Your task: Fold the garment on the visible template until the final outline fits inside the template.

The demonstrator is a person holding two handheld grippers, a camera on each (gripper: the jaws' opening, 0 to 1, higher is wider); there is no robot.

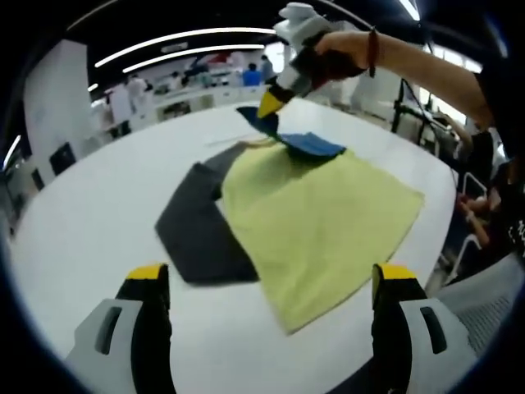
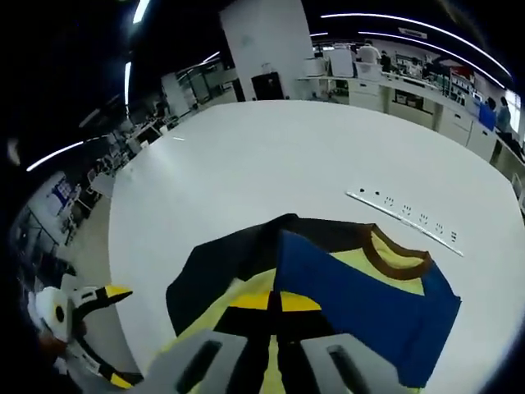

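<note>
Right tool [image 2: 275, 302] clamped on garment's [image 1: 316, 217] blue sleeve edge [image 2: 369, 300], left tool [image 1: 271, 283] apart above bare table [image 1: 98, 197].

White table [image 1: 98, 189] carries dark template [image 1: 197, 230], yellow-blue garment [image 1: 320, 213], ruler strip [image 2: 406, 217].

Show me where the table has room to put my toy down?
Bare white table lies beside the dark template, and more beyond the ruler strip. The middle is crowded: the yellow garment covers it, right gripper clamped on its blue sleeve.
</note>
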